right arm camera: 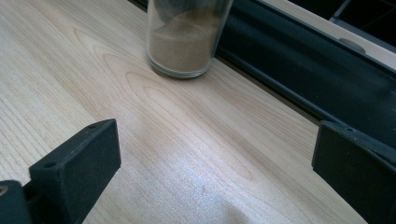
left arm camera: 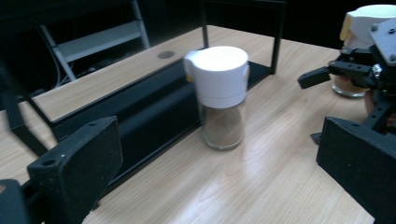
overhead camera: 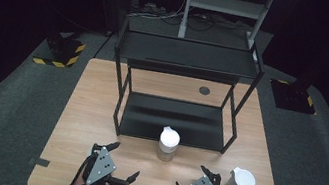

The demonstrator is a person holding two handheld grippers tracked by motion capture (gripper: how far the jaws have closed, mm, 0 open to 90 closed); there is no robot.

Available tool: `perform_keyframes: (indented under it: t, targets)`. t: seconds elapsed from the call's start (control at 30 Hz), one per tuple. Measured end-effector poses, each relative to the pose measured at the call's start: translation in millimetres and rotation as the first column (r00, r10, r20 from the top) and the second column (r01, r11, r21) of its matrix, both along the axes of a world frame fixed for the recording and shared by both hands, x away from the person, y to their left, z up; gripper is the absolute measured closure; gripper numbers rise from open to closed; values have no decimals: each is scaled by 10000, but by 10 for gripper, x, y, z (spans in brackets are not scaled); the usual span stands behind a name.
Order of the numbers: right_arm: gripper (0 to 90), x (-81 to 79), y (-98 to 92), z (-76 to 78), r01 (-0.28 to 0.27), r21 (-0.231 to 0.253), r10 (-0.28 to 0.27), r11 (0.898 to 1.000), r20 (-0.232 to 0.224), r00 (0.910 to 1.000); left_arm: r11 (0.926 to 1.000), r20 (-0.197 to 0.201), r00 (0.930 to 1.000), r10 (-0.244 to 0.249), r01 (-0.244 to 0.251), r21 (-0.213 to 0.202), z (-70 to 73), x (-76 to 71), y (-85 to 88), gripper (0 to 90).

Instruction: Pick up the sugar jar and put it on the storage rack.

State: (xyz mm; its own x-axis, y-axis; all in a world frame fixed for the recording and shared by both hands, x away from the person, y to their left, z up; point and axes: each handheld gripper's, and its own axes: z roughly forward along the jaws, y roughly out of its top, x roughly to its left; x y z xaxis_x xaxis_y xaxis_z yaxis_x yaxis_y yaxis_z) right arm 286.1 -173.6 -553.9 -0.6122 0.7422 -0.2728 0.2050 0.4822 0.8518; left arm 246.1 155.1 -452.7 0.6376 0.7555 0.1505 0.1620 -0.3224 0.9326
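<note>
A glass jar with a white cap (overhead camera: 168, 144) holds brown powder and stands upright on the wooden table (overhead camera: 88, 110), just in front of the black shelf rack (overhead camera: 173, 119). The same jar (left arm camera: 222, 95) is ahead of my left gripper (left arm camera: 219, 182), whose jaws stand wide apart. My left gripper (overhead camera: 126, 162) is open near the front edge. A second white-capped jar (overhead camera: 240, 183) stands beside my right gripper (overhead camera: 190, 178), which is open too. In the right gripper view the first jar's base (right arm camera: 184, 39) lies beyond the open right gripper (right arm camera: 210, 172).
The black two-tier rack (overhead camera: 186, 55) takes up the table's middle and back, its lower tray (left arm camera: 140, 116) right behind the jar. A round grommet (overhead camera: 204, 90) sits at the back of the table. Grey floor surrounds the table, with striped stand bases (overhead camera: 60, 52) at the far sides.
</note>
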Motion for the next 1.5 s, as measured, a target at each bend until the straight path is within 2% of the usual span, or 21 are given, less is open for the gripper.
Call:
perform_keyframes:
  t: [0.37, 0.7, 1.5]
  targets:
    - [4, 4, -6, 2, -15, 72, 15, 10000, -69, 10000, 9972, 233, 9970, 733, -729, -166, 62, -37, 309, 3]
    - [4, 4, -5, 1, -12, 61, 12, 10000, -66, 10000, 9929, 157, 9929, 1178, -1175, -202, 34, -84, 512, 2]
    - [3, 2, -11, 3, -20, 118, 20, 9999, -61, 10000, 9901, -222, 9901, 1389, -1393, -178, -193, -78, 636, 2]
